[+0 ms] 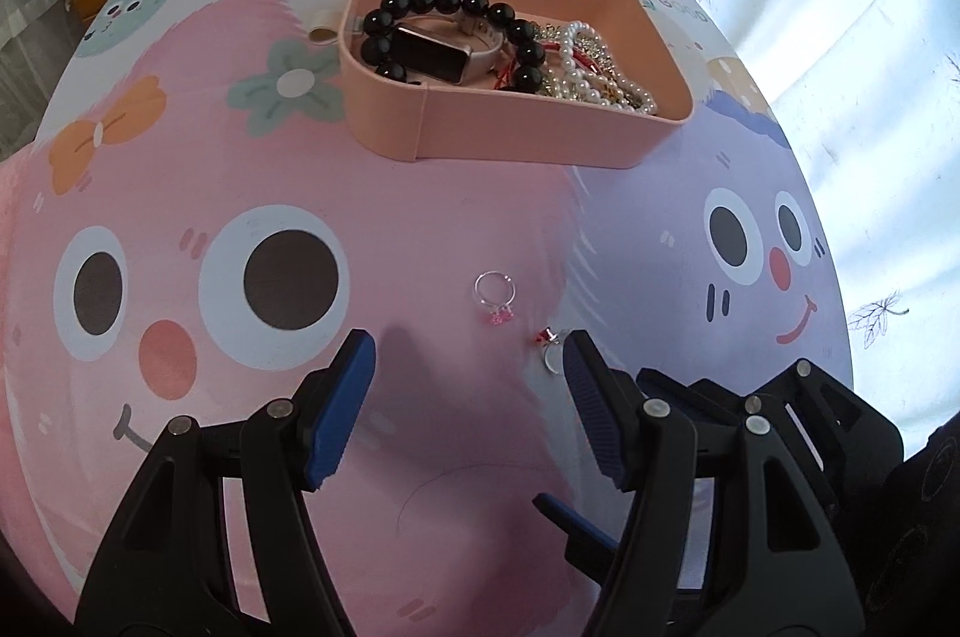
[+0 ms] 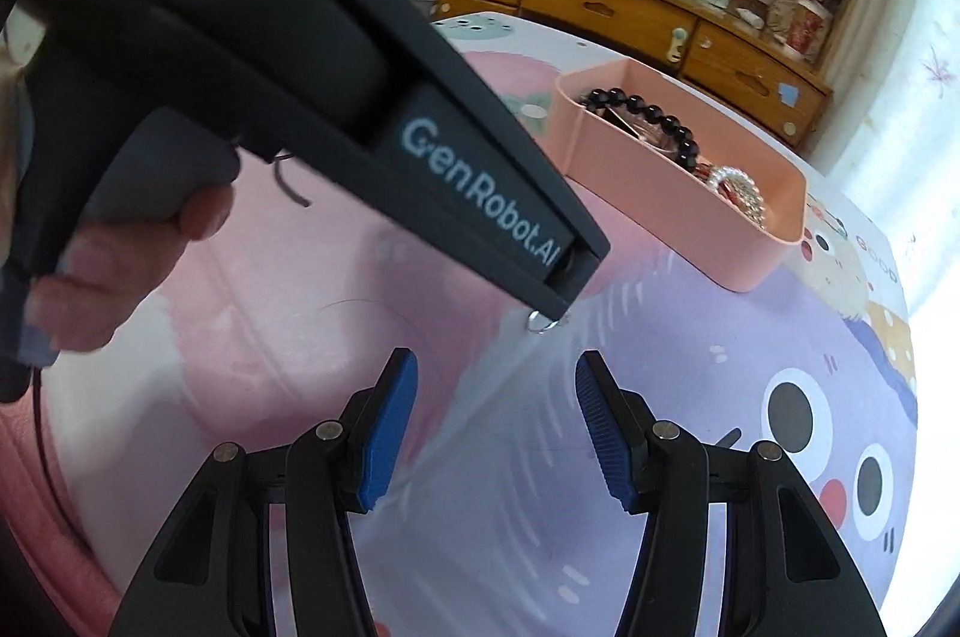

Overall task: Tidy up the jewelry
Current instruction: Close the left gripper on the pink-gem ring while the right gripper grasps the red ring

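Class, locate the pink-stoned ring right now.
In the left wrist view, the pink-stoned ring lies on the tablecloth, ahead of the open left gripper, left of another ring.

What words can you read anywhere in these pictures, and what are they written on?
"GenRobot.AI": white letters on the black body of the left claw, seen from the right wrist camera.
"GOOD": printed on the cartoon tablecloth just past the pink tray; it shows again at the cloth's edge in the right wrist view.
Small white print higher up on the left claw's housing: too blurred to read.
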`<move>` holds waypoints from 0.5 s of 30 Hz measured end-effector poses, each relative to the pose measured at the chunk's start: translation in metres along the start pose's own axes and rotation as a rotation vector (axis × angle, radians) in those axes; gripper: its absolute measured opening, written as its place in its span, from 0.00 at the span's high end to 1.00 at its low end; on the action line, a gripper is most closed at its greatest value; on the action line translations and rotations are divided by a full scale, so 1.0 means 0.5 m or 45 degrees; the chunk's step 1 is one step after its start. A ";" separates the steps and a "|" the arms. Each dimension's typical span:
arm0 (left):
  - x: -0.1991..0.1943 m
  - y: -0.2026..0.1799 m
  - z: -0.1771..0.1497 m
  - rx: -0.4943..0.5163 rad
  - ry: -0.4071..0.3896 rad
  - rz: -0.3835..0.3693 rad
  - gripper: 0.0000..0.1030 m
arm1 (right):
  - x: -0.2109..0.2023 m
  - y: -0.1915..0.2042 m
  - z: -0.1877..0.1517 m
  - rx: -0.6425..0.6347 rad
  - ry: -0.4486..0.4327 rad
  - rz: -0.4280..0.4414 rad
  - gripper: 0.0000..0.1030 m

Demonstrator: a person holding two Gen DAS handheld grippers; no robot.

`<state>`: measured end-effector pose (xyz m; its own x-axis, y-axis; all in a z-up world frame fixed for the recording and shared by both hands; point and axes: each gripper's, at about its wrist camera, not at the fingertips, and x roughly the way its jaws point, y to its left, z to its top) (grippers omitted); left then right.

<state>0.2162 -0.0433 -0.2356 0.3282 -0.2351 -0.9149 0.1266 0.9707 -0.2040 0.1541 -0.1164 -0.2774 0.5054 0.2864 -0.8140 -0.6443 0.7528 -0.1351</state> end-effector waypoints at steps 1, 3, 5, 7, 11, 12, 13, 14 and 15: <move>0.003 -0.003 0.001 0.008 -0.009 -0.003 0.39 | 0.005 0.000 -0.003 0.007 -0.005 -0.006 0.47; 0.009 -0.008 0.002 0.024 -0.012 -0.008 0.39 | 0.015 -0.002 -0.009 0.026 -0.008 -0.008 0.51; 0.009 -0.011 0.005 0.035 -0.026 -0.007 0.40 | 0.024 -0.006 -0.014 0.050 -0.009 -0.005 0.56; 0.008 -0.016 0.005 0.054 -0.055 -0.018 0.43 | 0.026 -0.012 -0.016 0.072 -0.015 -0.020 0.61; 0.008 -0.020 0.006 0.073 -0.058 -0.033 0.55 | 0.032 -0.019 -0.024 0.079 -0.026 -0.033 0.64; 0.009 -0.023 0.005 0.080 -0.059 -0.029 0.59 | 0.033 -0.020 -0.025 0.081 -0.027 -0.032 0.65; 0.010 -0.026 0.006 0.088 -0.062 -0.023 0.61 | 0.035 -0.021 -0.025 0.082 -0.030 -0.032 0.68; 0.010 -0.028 0.007 0.095 -0.066 -0.019 0.64 | 0.037 -0.024 -0.024 0.083 -0.034 -0.036 0.69; 0.012 -0.031 0.006 0.099 -0.068 -0.019 0.67 | 0.039 -0.027 -0.022 0.083 -0.037 -0.038 0.69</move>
<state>0.2192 -0.0597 -0.2368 0.3747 -0.2539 -0.8917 0.2032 0.9609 -0.1882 0.1664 -0.1276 -0.2975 0.5407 0.2799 -0.7933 -0.5906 0.7979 -0.1210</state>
